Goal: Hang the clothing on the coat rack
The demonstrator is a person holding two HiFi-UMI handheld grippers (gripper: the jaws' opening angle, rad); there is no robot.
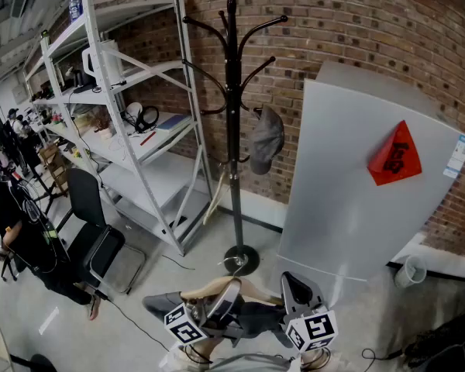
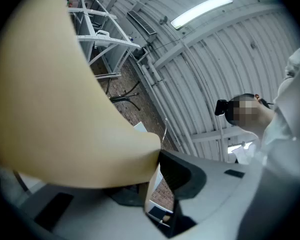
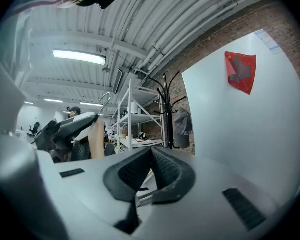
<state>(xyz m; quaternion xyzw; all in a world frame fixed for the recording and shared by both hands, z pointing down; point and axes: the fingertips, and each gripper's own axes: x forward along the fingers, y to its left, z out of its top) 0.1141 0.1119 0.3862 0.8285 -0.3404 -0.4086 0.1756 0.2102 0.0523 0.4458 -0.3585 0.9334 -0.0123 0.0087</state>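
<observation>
While your left gripper, tilted upward, clamps the hanger carrying the dark garment low in front of you, nothing of it is on the rack yet; only a cap hangs there. Your right gripper, held level alongside, is closed on nothing, so lifting and hooking remain.

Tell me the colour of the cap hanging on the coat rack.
Grey. The soft cap on the black coat rack shows best in the head view.
</observation>
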